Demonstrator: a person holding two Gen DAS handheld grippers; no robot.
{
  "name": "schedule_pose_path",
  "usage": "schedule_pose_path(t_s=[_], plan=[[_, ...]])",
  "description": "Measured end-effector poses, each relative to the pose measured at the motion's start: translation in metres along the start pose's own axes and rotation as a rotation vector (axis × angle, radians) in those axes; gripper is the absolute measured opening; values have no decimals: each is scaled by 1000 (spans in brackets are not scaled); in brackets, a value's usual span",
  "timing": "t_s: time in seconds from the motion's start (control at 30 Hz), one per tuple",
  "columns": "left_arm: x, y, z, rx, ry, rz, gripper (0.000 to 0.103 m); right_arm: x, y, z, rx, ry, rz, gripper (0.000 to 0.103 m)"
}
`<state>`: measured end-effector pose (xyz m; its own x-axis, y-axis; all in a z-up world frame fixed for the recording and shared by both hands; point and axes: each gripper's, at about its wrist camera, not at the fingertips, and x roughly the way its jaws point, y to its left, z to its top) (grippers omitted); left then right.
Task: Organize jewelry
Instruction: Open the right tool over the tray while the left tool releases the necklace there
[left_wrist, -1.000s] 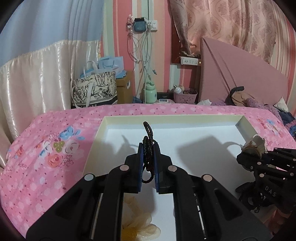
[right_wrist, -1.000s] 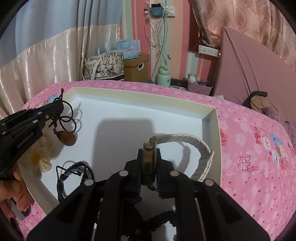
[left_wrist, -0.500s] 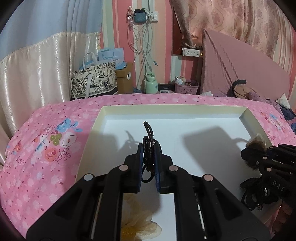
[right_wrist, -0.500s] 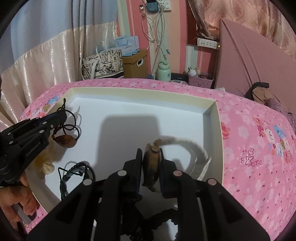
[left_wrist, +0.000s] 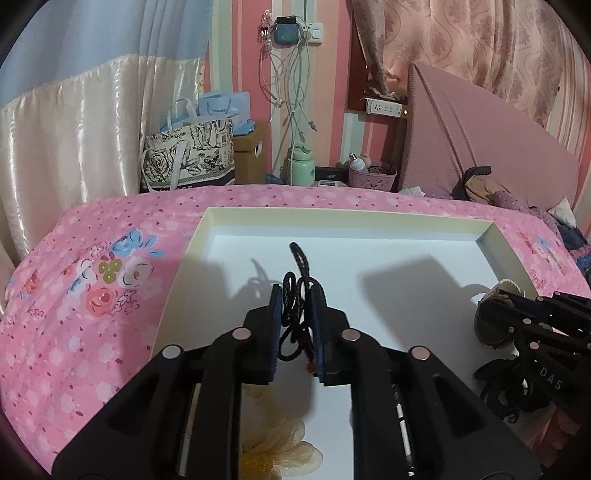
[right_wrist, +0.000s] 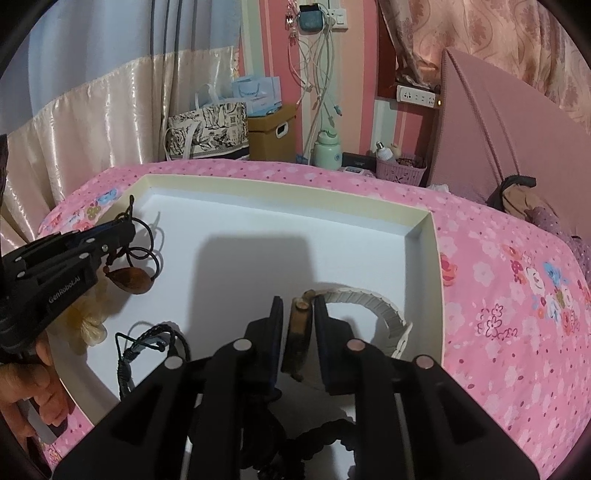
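Observation:
A white tray (left_wrist: 332, 216) with a cream rim lies on the pink floral bedspread. My left gripper (left_wrist: 297, 295) is over the tray's left part. Its jaws are opening, and a bundle of black cord necklace (left_wrist: 295, 280) still touches both pads. In the right wrist view the necklace's brown pendant (right_wrist: 129, 280) hangs below the left gripper (right_wrist: 127, 227), low over the tray floor (right_wrist: 258, 229). My right gripper (right_wrist: 298, 302) stands slightly open around the brown case of a watch (right_wrist: 299, 325). Its white strap (right_wrist: 384, 314) curls along the tray's right wall.
A black braided bracelet (right_wrist: 147, 343) and a cream fabric flower (right_wrist: 85, 321) lie in the tray's near left corner. Dark beads (right_wrist: 325, 432) sit under my right gripper. A person's hand (right_wrist: 22, 384) holds the left gripper. Bags, a box and a bottle stand beyond the bed.
Both pairs of jaws have parted a little. The watch case, squeezed upright before, now stands loose between the right pads. The cord bundle has spread in the left jaws.

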<state>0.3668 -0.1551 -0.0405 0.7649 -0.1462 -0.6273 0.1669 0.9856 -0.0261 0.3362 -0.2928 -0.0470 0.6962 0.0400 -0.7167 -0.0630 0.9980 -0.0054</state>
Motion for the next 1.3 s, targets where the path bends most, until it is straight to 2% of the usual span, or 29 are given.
schedule_pose_path(t_s=[0.1,0.13,0.2,0.27,0.33,0.47,0.5,0.57,0.77,0.87,0.97,1.03,1.17,1.3], plan=[[1,3,0,-18,8,-15,17,-3,-5,0,26,-14,16,22],[1,4,0,-22,11,-19,21,-4,-6,0,28,-15,21,25],[1,5,0,-30,14,-25,33,-6,-8,1,33,-23,18,25],[-1,6,1,-43,5,-32,53,-10,-9,3,36,-34,18,27],[-2,7,1,-48,-1,-37,55,-16,-11,5,39,-54,27,37],[-2,7,1,-57,1,-46,58,-24,-13,8,45,-77,25,38],[-2,7,1,-59,1,-49,60,-27,-14,9,47,-84,25,38],[-3,8,2,-62,-8,-54,74,-33,-16,12,48,-102,28,39],[-21,10,9,-80,-41,-53,75,-50,-27,16,77,-141,18,40],[-53,15,19,-103,-110,-56,80,-58,-33,19,91,-158,12,40],[-94,18,22,-65,-202,-19,90,-63,-38,20,108,-170,22,41],[-109,23,19,-40,-218,-14,90,-67,-39,20,113,-177,14,44],[-141,49,-11,28,-228,19,91,-73,-38,20,115,-194,11,49],[-156,91,-52,21,-229,75,94,-69,-32,21,99,-184,-13,52]])
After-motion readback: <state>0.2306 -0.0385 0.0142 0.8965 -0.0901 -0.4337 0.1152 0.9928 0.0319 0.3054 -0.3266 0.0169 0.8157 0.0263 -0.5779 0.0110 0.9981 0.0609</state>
